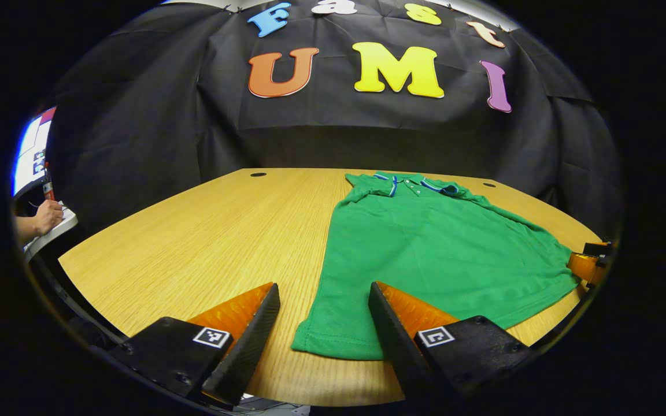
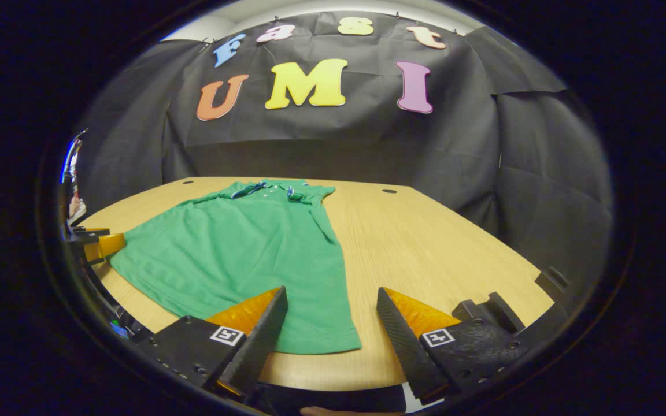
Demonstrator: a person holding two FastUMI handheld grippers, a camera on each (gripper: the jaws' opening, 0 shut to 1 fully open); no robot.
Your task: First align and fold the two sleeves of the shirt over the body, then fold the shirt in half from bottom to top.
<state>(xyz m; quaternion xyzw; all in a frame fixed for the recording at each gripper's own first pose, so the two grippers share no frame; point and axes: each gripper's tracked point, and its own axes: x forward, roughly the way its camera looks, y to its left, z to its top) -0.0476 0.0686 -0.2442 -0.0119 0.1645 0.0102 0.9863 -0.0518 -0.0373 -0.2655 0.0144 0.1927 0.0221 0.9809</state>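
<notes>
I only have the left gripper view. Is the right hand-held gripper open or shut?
Observer: Open. The right gripper view shows the right hand-held gripper with a wide gap between its fingers.
Operator: Where is it against the shirt?
Observer: At the shirt's near hem corner, one finger over cloth and the other over bare table.
Operator: Is it gripping cloth?
Observer: No. The hem corner lies flat in the gap, and neither finger presses on it.

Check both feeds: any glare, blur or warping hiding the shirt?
Left gripper view: green polo shirt sharp and evenly lit, light wooden table free of glare, its edges bowed by the fisheye. Right gripper view: shirt equally crisp, only soft shadow under the open tongs.
</notes>
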